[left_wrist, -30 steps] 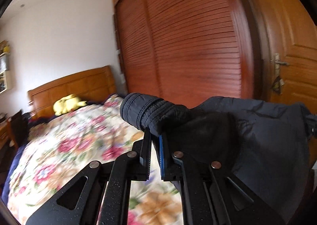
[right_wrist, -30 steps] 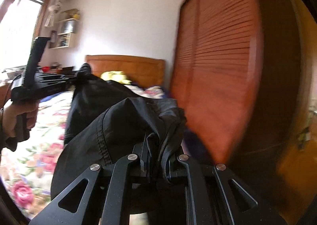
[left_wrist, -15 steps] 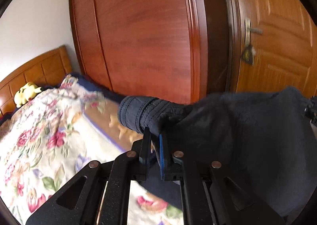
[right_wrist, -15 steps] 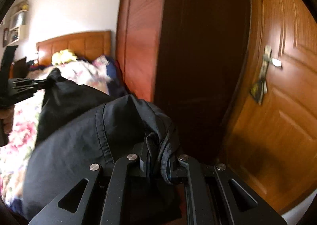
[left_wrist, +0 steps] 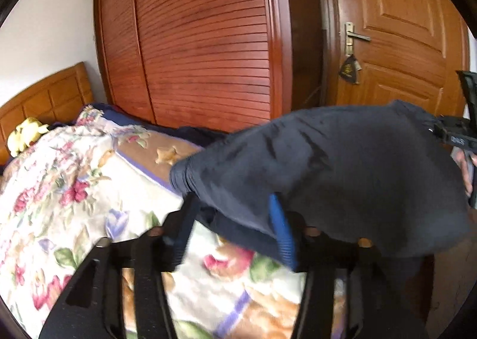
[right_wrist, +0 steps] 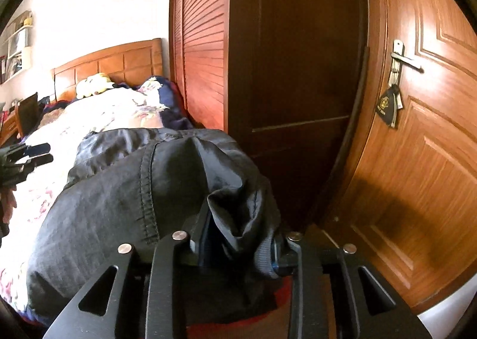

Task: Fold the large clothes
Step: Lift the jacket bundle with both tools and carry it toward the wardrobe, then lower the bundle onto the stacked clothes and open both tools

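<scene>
A dark navy jacket [left_wrist: 342, 166] hangs between both grippers, sagging onto the floral bedspread [left_wrist: 74, 189]. In the left wrist view my left gripper [left_wrist: 234, 219] has its jaws opening. The ribbed cuff end of the jacket lies loose between the fingers and drapes over the blue-padded right finger [left_wrist: 281, 234]. In the right wrist view my right gripper [right_wrist: 241, 245] is also opening, with a bunched fold of the jacket [right_wrist: 119, 204] slack between its pads. The left gripper [right_wrist: 44, 154] shows at that view's left edge, clear of the cloth.
A red-brown louvred wardrobe [left_wrist: 202, 40] stands along the bed's far side, and a wooden door [left_wrist: 402, 40] with keys hanging from its handle is to the right. A yellow plush toy [left_wrist: 25, 133] lies by the wooden headboard [left_wrist: 44, 97].
Both grippers, earlier pinched shut on the jacket, now have their jaws apart. Both hands have come down towards the bed, and the jacket has sagged onto it.
</scene>
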{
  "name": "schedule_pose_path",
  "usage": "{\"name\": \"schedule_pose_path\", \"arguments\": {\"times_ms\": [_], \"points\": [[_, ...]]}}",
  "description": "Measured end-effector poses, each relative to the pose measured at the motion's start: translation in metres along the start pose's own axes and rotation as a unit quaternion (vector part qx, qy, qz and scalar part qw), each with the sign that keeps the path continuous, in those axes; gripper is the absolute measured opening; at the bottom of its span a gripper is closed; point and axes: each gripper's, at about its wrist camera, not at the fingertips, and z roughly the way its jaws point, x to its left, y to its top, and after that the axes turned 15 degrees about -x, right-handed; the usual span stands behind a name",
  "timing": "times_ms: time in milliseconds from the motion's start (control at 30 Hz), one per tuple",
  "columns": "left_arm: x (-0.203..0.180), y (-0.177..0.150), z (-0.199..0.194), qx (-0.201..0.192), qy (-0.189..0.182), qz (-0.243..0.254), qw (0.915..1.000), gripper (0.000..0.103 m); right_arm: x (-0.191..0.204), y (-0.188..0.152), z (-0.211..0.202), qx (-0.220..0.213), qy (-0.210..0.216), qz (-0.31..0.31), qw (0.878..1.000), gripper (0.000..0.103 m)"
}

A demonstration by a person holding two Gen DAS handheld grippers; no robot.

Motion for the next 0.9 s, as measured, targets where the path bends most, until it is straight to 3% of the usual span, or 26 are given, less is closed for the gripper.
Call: {"name": "schedule_pose_path", "arguments": {"times_ms": [67, 400, 533, 600, 767, 900], "points": [[-0.001, -0.007, -0.01, -0.004, -0.009, -0.009, 0.9999, 0.078, -0.007, -0.001, 0.002, 0.012, 0.003, 0.018, 1.0, 0.036], [-0.004, -0.029, -0.055, -0.015, -0.031, -0.029, 0.999, 0.08, -0.047, 0.003, 0.017, 0.046, 0.033, 0.106, 0.993, 0.044], [-0.006, -0.038, -0.059, -0.01, -0.033, -0.035, 0.9988, 0.08, -0.071, 0.001, 0.012, 0.044, 0.037, 0.159, 0.986, 0.059], [-0.006, -0.043, -0.058, -0.005, -0.032, -0.034, 0.9989, 0.08, -0.08, 0.002, 0.004, 0.033, 0.002, 0.138, 0.99, 0.064], [-0.007, -0.051, -0.057, 0.004, -0.033, -0.037, 0.9988, 0.08, -0.084, 0.01, -0.008, 0.016, -0.035, 0.087, 0.996, 0.065], [-0.008, -0.055, -0.066, 0.002, -0.028, -0.043, 0.9987, 0.08, -0.047, 0.025, -0.024, -0.032, -0.024, 0.021, 0.999, 0.065]]}}
